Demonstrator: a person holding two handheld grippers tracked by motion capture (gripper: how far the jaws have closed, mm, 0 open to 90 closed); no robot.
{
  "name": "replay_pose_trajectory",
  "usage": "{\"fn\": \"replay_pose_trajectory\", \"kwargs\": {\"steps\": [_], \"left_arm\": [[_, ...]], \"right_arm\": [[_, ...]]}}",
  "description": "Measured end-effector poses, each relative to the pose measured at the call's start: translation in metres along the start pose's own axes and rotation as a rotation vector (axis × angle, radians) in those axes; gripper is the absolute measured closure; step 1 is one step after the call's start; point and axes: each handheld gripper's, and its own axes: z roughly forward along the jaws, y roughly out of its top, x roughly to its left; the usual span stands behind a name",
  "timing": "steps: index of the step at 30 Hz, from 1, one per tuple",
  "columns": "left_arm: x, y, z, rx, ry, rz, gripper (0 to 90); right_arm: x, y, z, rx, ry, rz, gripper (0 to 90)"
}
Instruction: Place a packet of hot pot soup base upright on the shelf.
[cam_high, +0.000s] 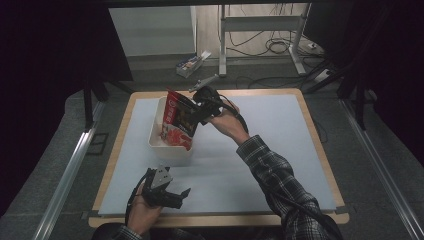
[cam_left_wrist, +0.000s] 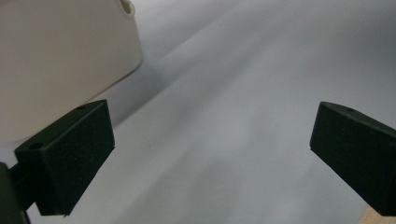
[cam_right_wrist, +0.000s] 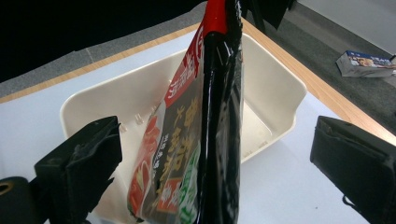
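Observation:
A red and black snack packet (cam_high: 179, 122) (cam_right_wrist: 205, 140) stands upright on its edge in a white plastic tub (cam_high: 167, 150) (cam_right_wrist: 275, 84) at the left middle of the table. My right gripper (cam_high: 199, 112) (cam_right_wrist: 217, 140) is open at the packet's upper right side. Its jaws stand wide on either side of the packet with a gap to each face. My left gripper (cam_high: 181, 196) (cam_left_wrist: 210, 126) is open and holds nothing. It sits low over the mat near the table's front edge, just below the tub (cam_left_wrist: 60, 56).
A pale blue mat (cam_high: 260, 150) covers the wooden table. On the floor beyond the far edge lie a small box (cam_high: 190, 64) (cam_right_wrist: 366, 63), a metal frame (cam_high: 260, 22) and cables (cam_high: 277, 47). Metal rails run along both sides of the table.

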Motion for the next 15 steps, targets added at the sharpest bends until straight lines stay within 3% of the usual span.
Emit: {"fn": "replay_pose_trajectory", "kwargs": {"steps": [15], "left_arm": [[0.0, 0.001, 0.0, 0.002, -0.006, -0.006, 0.0]], "right_arm": [[0.004, -0.013, -0.019, -0.011, -0.002, -0.028, 1.7]]}}
